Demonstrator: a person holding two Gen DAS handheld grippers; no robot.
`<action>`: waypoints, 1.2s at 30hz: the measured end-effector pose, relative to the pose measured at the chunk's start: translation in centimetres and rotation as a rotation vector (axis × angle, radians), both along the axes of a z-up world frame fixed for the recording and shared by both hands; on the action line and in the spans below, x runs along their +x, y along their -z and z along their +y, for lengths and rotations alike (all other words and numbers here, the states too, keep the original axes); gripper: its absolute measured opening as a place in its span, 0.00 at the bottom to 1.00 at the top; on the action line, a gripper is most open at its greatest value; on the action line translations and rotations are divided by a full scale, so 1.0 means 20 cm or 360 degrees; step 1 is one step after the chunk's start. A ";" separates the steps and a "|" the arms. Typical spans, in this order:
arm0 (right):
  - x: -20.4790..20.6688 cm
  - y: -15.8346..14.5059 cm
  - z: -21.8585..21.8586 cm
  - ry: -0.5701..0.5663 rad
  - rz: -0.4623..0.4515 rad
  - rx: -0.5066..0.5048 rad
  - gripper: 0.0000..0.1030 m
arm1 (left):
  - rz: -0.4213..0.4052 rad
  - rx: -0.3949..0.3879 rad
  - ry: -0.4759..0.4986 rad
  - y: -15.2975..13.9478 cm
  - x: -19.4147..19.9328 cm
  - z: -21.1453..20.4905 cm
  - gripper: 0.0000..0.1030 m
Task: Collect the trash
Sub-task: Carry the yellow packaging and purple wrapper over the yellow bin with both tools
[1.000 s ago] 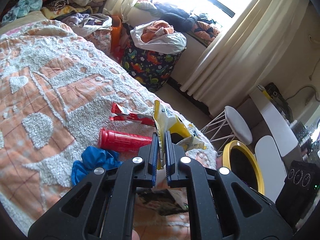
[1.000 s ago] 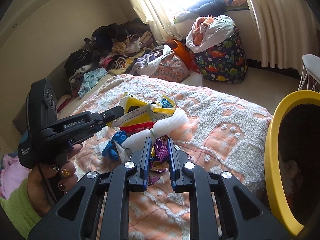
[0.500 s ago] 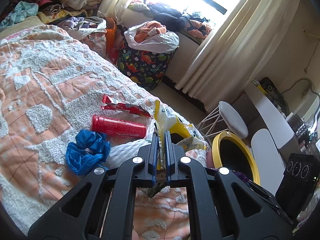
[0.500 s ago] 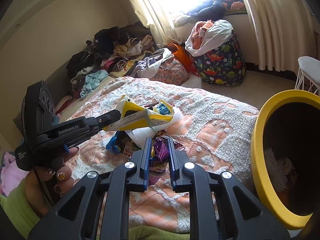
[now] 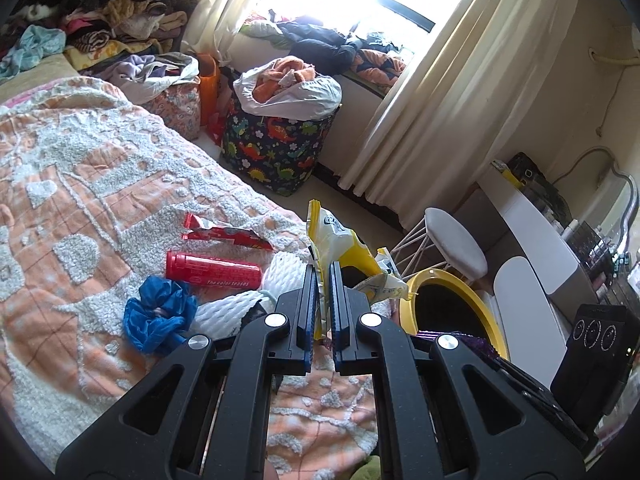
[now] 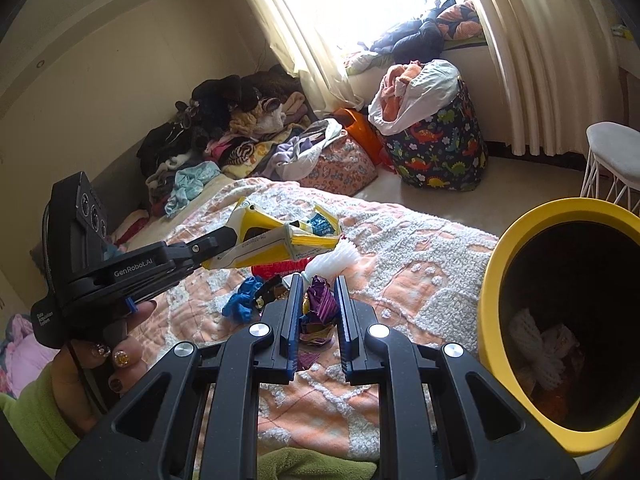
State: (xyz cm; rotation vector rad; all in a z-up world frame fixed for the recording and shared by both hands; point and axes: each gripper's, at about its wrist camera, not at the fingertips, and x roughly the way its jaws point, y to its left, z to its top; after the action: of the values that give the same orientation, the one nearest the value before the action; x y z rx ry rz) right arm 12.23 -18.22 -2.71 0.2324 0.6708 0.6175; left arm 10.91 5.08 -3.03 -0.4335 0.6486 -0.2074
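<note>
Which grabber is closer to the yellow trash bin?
The right gripper, holding a purple wrapper, sits just beside the yellow trash bin. The left gripper, holding a yellow snack bag, is over the bed, farther away.

The left tool (image 5: 324,276) has its two black fingers pressed nearly together, pinching a yellow crinkled snack wrapper (image 5: 340,240). The right tool (image 6: 318,300), jaws narrowly parted, grips a purple foil candy wrapper (image 6: 320,308). A bare left hand (image 6: 96,364) with painted nails and a green sleeve clasps the left tool's handle.
</note>
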 end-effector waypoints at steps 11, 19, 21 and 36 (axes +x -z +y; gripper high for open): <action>-0.01 -0.06 -0.15 0.0089 -0.0032 0.0067 0.15 | -0.0026 0.0034 0.0058 -0.05 -0.01 -0.12 0.03; -0.01 -0.09 -0.26 0.0158 -0.0036 0.0108 0.15 | -0.0032 0.0062 0.0092 -0.06 -0.01 -0.20 0.03; -0.01 -0.09 -0.29 0.0178 -0.0035 0.0111 0.15 | -0.0032 0.0072 0.0102 -0.06 -0.01 -0.22 0.03; 0.01 -0.11 -0.48 0.0322 -0.0059 0.0160 0.15 | -0.0020 0.0139 0.0198 -0.06 0.02 -0.36 0.03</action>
State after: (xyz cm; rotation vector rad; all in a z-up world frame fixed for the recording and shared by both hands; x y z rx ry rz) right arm 12.47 -27.85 -0.51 0.3766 0.5731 0.4604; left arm 11.37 -2.18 -1.76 -0.3079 0.6702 -0.2986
